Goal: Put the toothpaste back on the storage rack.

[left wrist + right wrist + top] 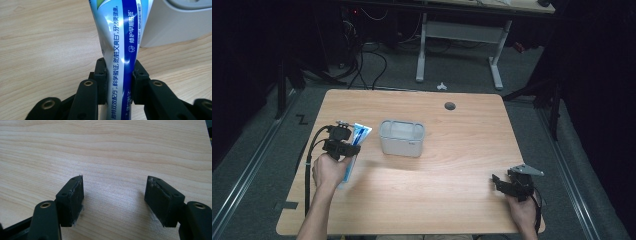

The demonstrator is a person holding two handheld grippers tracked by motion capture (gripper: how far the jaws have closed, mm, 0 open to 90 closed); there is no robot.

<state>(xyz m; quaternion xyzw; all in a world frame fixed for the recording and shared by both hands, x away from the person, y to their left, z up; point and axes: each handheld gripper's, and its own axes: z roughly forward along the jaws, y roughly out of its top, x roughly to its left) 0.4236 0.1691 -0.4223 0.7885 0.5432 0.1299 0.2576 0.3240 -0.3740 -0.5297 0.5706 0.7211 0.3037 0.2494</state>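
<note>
A white and blue toothpaste tube (120,45) with printed characters is pinched between the pads of my left gripper (119,80), which is shut on it; the tube dents where the pads press. In the high view my left gripper (343,145) holds the toothpaste tube (360,134) above the table's left side, its flat end pointing toward a clear plastic box (401,138). The box's white wall (175,25) stands just beyond the tube in the left gripper view. My right gripper (504,184) rests near the table's front right, jaws apart over bare wood (113,195).
The wooden table (452,165) has a round cable hole (450,106) at the back. Beyond the far edge stand a desk frame (497,55) and cables on the grey floor.
</note>
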